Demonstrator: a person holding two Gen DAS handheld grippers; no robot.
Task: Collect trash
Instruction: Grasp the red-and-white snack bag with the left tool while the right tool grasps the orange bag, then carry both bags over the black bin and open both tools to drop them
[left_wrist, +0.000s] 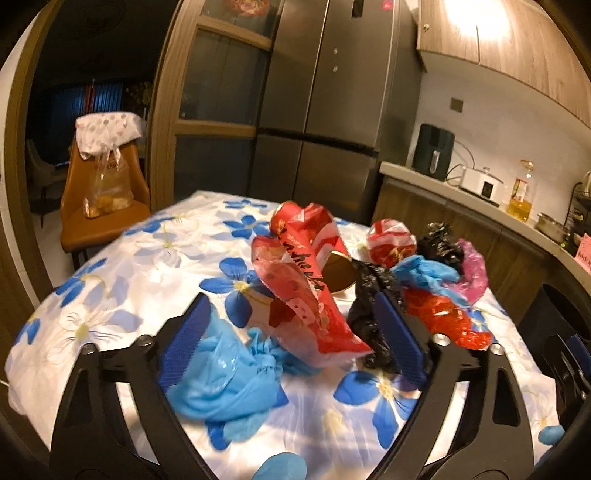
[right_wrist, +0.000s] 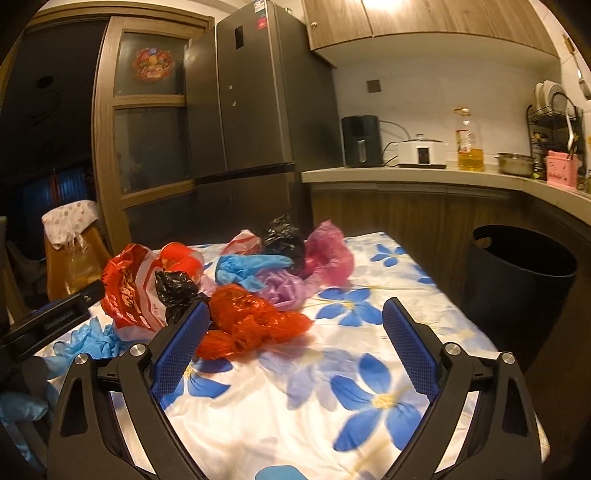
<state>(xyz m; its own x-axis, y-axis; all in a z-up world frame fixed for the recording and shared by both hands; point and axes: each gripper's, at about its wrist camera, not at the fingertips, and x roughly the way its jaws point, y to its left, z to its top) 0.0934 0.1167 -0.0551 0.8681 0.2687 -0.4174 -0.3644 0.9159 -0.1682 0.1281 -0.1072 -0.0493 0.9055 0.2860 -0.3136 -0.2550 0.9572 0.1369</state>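
Left wrist view: your left gripper (left_wrist: 291, 336) has its fingers spread wide around the near edge of the trash pile, clamping nothing. A blue plastic bag (left_wrist: 225, 373) lies against the left pad, a red snack wrapper (left_wrist: 306, 280) stands between the pads, and a black bag (left_wrist: 369, 314) touches the right pad. Right wrist view: your right gripper (right_wrist: 295, 343) is also spread, empty, with a crumpled red bag (right_wrist: 251, 321) just beside its left pad. All of the trash sits on the floral tablecloth (right_wrist: 369, 369). A black bin (right_wrist: 517, 288) stands beside the table, right side.
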